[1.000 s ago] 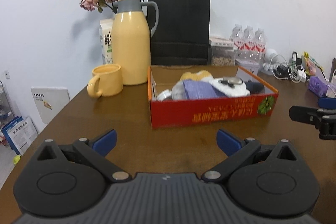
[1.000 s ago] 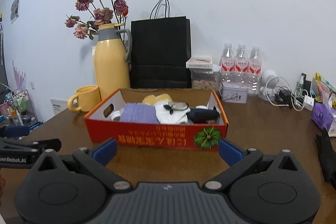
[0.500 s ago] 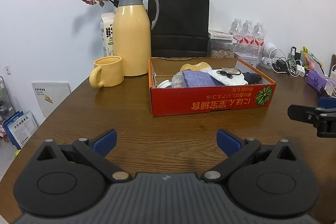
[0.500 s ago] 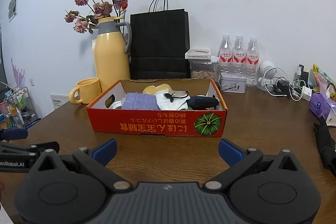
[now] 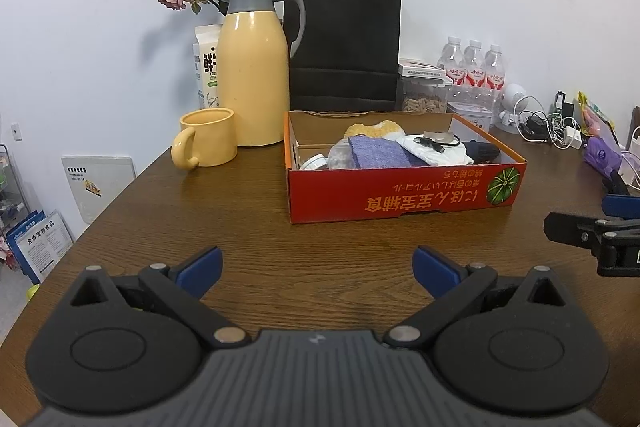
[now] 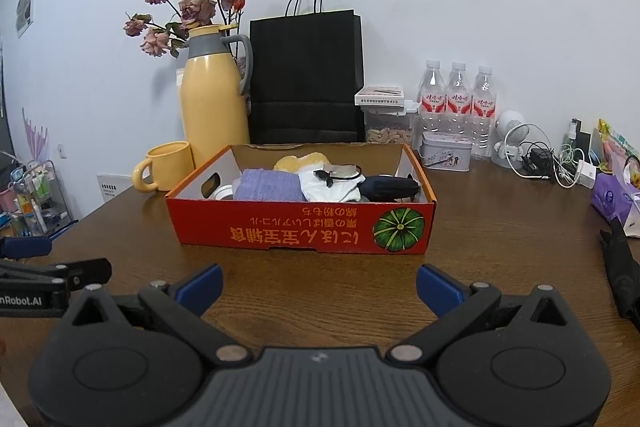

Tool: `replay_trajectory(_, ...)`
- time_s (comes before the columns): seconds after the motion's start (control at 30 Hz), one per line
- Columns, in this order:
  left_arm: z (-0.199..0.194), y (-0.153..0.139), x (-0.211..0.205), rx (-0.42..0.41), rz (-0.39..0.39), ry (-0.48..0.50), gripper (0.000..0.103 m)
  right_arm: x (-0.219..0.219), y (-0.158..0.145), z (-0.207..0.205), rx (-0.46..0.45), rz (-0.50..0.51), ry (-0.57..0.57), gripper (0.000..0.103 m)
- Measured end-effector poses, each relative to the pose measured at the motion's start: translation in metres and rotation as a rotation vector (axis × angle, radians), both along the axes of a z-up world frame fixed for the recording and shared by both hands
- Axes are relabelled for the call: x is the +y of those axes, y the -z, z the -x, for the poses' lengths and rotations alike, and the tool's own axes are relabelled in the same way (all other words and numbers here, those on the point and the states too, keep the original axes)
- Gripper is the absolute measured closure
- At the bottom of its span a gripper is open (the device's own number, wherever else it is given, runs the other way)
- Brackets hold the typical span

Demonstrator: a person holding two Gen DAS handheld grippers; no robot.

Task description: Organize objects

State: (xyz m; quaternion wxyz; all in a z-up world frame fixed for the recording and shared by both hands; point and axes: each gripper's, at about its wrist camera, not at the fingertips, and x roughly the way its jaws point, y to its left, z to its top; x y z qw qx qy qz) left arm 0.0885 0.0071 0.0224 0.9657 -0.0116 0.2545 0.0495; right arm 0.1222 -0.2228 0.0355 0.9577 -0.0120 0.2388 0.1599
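A red cardboard box (image 5: 404,193) (image 6: 304,231) sits mid-table holding a purple cloth (image 6: 268,185), a white cloth with a black cable (image 6: 332,183), a dark folded item (image 6: 390,187) and a yellow sponge-like thing (image 6: 302,161). My left gripper (image 5: 318,265) hovers open over the bare wood in front of the box, nothing between its blue fingertips. My right gripper (image 6: 318,285) is likewise open and empty, just short of the box's front wall. Each gripper shows at the edge of the other's view.
Behind the box stand a yellow thermos (image 5: 254,75), a yellow mug (image 5: 206,139), dried roses, a black paper bag (image 6: 306,79), a snack jar, water bottles (image 6: 456,103) and a tin. Cables, chargers and a purple pack (image 6: 612,195) crowd the right. A black item (image 6: 622,267) lies at the right edge.
Both grippers have drawn back and risen a little from the box, which now looks lower and farther. Their jaws stay open and nothing was picked up.
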Motion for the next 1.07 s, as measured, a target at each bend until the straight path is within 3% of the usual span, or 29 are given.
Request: replay_trajectory(1.07,0.0001,-0.0022,-0.0014,0.002,0.008,-0.006,0.0,0.0017,0.0038,0.0005,0.007,0.006,-0.001,0.0)
